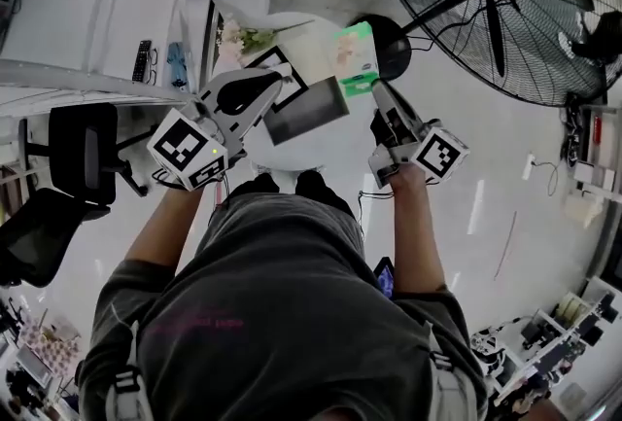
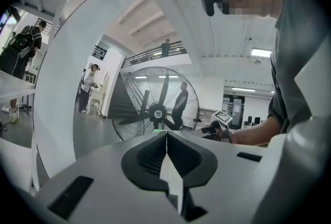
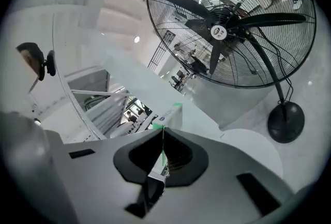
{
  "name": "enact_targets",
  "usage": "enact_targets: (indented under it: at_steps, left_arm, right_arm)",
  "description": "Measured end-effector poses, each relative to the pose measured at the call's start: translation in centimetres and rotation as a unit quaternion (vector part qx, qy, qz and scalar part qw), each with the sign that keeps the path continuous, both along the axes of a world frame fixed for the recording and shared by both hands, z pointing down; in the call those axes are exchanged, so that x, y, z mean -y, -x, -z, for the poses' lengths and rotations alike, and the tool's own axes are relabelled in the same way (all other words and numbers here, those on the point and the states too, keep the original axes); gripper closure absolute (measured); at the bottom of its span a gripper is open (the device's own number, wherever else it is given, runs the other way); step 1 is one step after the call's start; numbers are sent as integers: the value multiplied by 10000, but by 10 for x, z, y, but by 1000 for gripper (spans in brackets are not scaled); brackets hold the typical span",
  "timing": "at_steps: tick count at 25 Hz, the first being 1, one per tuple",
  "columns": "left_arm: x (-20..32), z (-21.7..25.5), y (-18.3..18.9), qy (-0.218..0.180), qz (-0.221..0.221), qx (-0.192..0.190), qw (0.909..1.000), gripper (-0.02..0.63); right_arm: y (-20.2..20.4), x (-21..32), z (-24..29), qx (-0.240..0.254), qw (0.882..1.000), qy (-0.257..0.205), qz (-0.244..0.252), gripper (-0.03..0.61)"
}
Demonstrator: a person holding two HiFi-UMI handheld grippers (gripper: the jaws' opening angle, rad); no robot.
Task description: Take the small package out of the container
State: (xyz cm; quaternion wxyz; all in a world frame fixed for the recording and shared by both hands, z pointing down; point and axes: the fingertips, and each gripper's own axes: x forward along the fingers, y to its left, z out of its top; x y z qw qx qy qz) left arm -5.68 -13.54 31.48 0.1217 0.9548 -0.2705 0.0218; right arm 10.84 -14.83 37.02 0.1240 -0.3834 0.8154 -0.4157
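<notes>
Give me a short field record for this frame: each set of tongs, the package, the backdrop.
Left tongs: shut on a thin edge of the container
Right tongs: shut on the package
Package: green and white, held outside the container, close beside it
Backdrop: large fan standing on the floor

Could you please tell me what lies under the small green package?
The round white table, seen partly; the package, pinched in the right tongs, hides the part beneath it.
</notes>
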Motion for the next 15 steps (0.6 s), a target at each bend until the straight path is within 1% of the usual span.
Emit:
enact_targets:
  at_steps: [6,10,13,15]
  left_arm:
    - [2,21,3,-217,-17,-61,9997,594]
    - [2,32,7,-341,1,-91,9994,594]
    - [0,37,11,-383,44,-109,9992,594]
    - [-1,38,13,-398,73,-125,9991,594]
  right_arm:
    - [9,2,38,59,9992,-399,25,557]
    - [11,0,51,126,9985,-523,17,557]
    - [11,-2,58,201,9985,-501,-51,557]
    - [15,-4,69,245,9976,-651,15,557]
